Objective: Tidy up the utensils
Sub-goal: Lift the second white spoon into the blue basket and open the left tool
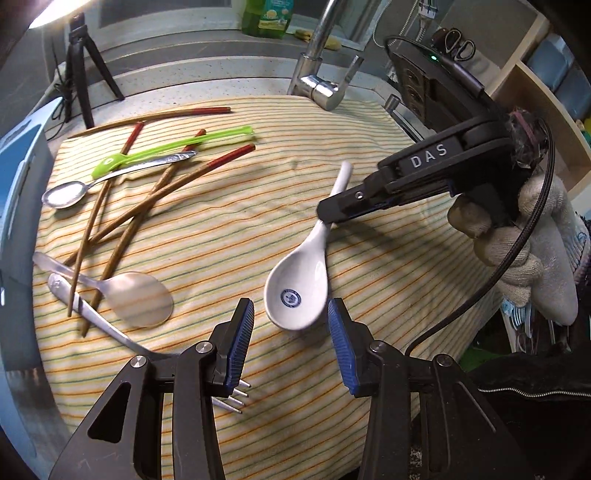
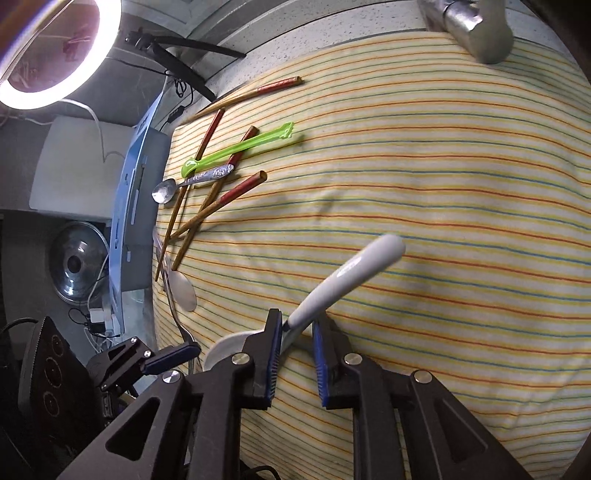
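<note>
A white ceramic soup spoon (image 1: pixel 299 284) with a blue emblem in its bowl is held above the striped cloth (image 1: pixel 229 229). My right gripper (image 1: pixel 327 218) is shut on its handle (image 2: pixel 343 277); in the right wrist view the gripper (image 2: pixel 297 332) clamps the handle near the bowl. My left gripper (image 1: pixel 291 325) is open, its pads on either side of the spoon's bowl without touching it. At the left lie several red-tipped wooden chopsticks (image 1: pixel 177 184), a green plastic spoon (image 1: pixel 173 149), a small metal spoon (image 1: pixel 74 192), a large metal spoon (image 1: pixel 142 299) and a fork (image 1: pixel 236 397).
A chrome faucet (image 1: pixel 321 66) stands at the cloth's far edge. A black tripod (image 1: pixel 79 66) and a green bottle (image 1: pixel 266 18) stand behind. A blue-white box (image 2: pixel 133 206) borders the cloth's left side. A ring light (image 2: pixel 55 51) shines at the upper left.
</note>
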Available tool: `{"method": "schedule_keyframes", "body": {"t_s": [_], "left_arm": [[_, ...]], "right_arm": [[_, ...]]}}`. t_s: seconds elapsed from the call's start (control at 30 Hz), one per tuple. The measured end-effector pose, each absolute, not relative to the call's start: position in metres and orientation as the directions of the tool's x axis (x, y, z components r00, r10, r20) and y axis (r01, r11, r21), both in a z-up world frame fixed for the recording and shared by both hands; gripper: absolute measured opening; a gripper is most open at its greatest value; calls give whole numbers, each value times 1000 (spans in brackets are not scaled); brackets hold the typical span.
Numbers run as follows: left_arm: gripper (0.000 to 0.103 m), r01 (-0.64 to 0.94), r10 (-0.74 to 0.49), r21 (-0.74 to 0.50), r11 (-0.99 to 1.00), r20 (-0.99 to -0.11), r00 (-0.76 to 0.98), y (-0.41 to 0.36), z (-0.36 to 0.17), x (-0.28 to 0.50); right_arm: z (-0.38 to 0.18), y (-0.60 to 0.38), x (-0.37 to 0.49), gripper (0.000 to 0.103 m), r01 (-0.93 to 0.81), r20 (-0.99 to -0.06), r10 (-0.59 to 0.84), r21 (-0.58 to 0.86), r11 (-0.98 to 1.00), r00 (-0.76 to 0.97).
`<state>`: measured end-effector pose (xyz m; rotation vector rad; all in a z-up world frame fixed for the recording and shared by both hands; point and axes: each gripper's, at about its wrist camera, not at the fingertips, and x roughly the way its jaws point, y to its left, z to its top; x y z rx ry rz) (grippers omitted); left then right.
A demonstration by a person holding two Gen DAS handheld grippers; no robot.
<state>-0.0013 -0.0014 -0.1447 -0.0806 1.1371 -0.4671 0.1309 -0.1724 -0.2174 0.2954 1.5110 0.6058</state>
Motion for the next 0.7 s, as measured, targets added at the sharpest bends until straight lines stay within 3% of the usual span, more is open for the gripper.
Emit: {"method": "schedule_keyframes", "body": {"t_s": [0.17, 0.23, 0.7], "left_arm": [[43, 306, -379, -278, 910, -856, 351, 5, -142, -8], [48, 308, -357, -252, 917, -863, 358, 1, -144, -7], [48, 364, -294, -163, 917, -893, 341, -20, -158, 4]], "right_arm": [[-208, -185, 135, 27, -185, -823, 568, 558, 809, 2], [-208, -187, 137, 27, -168, -810, 587, 577, 799, 8], [-228, -194, 132, 27, -56, -747, 661, 659, 750, 70]]}}
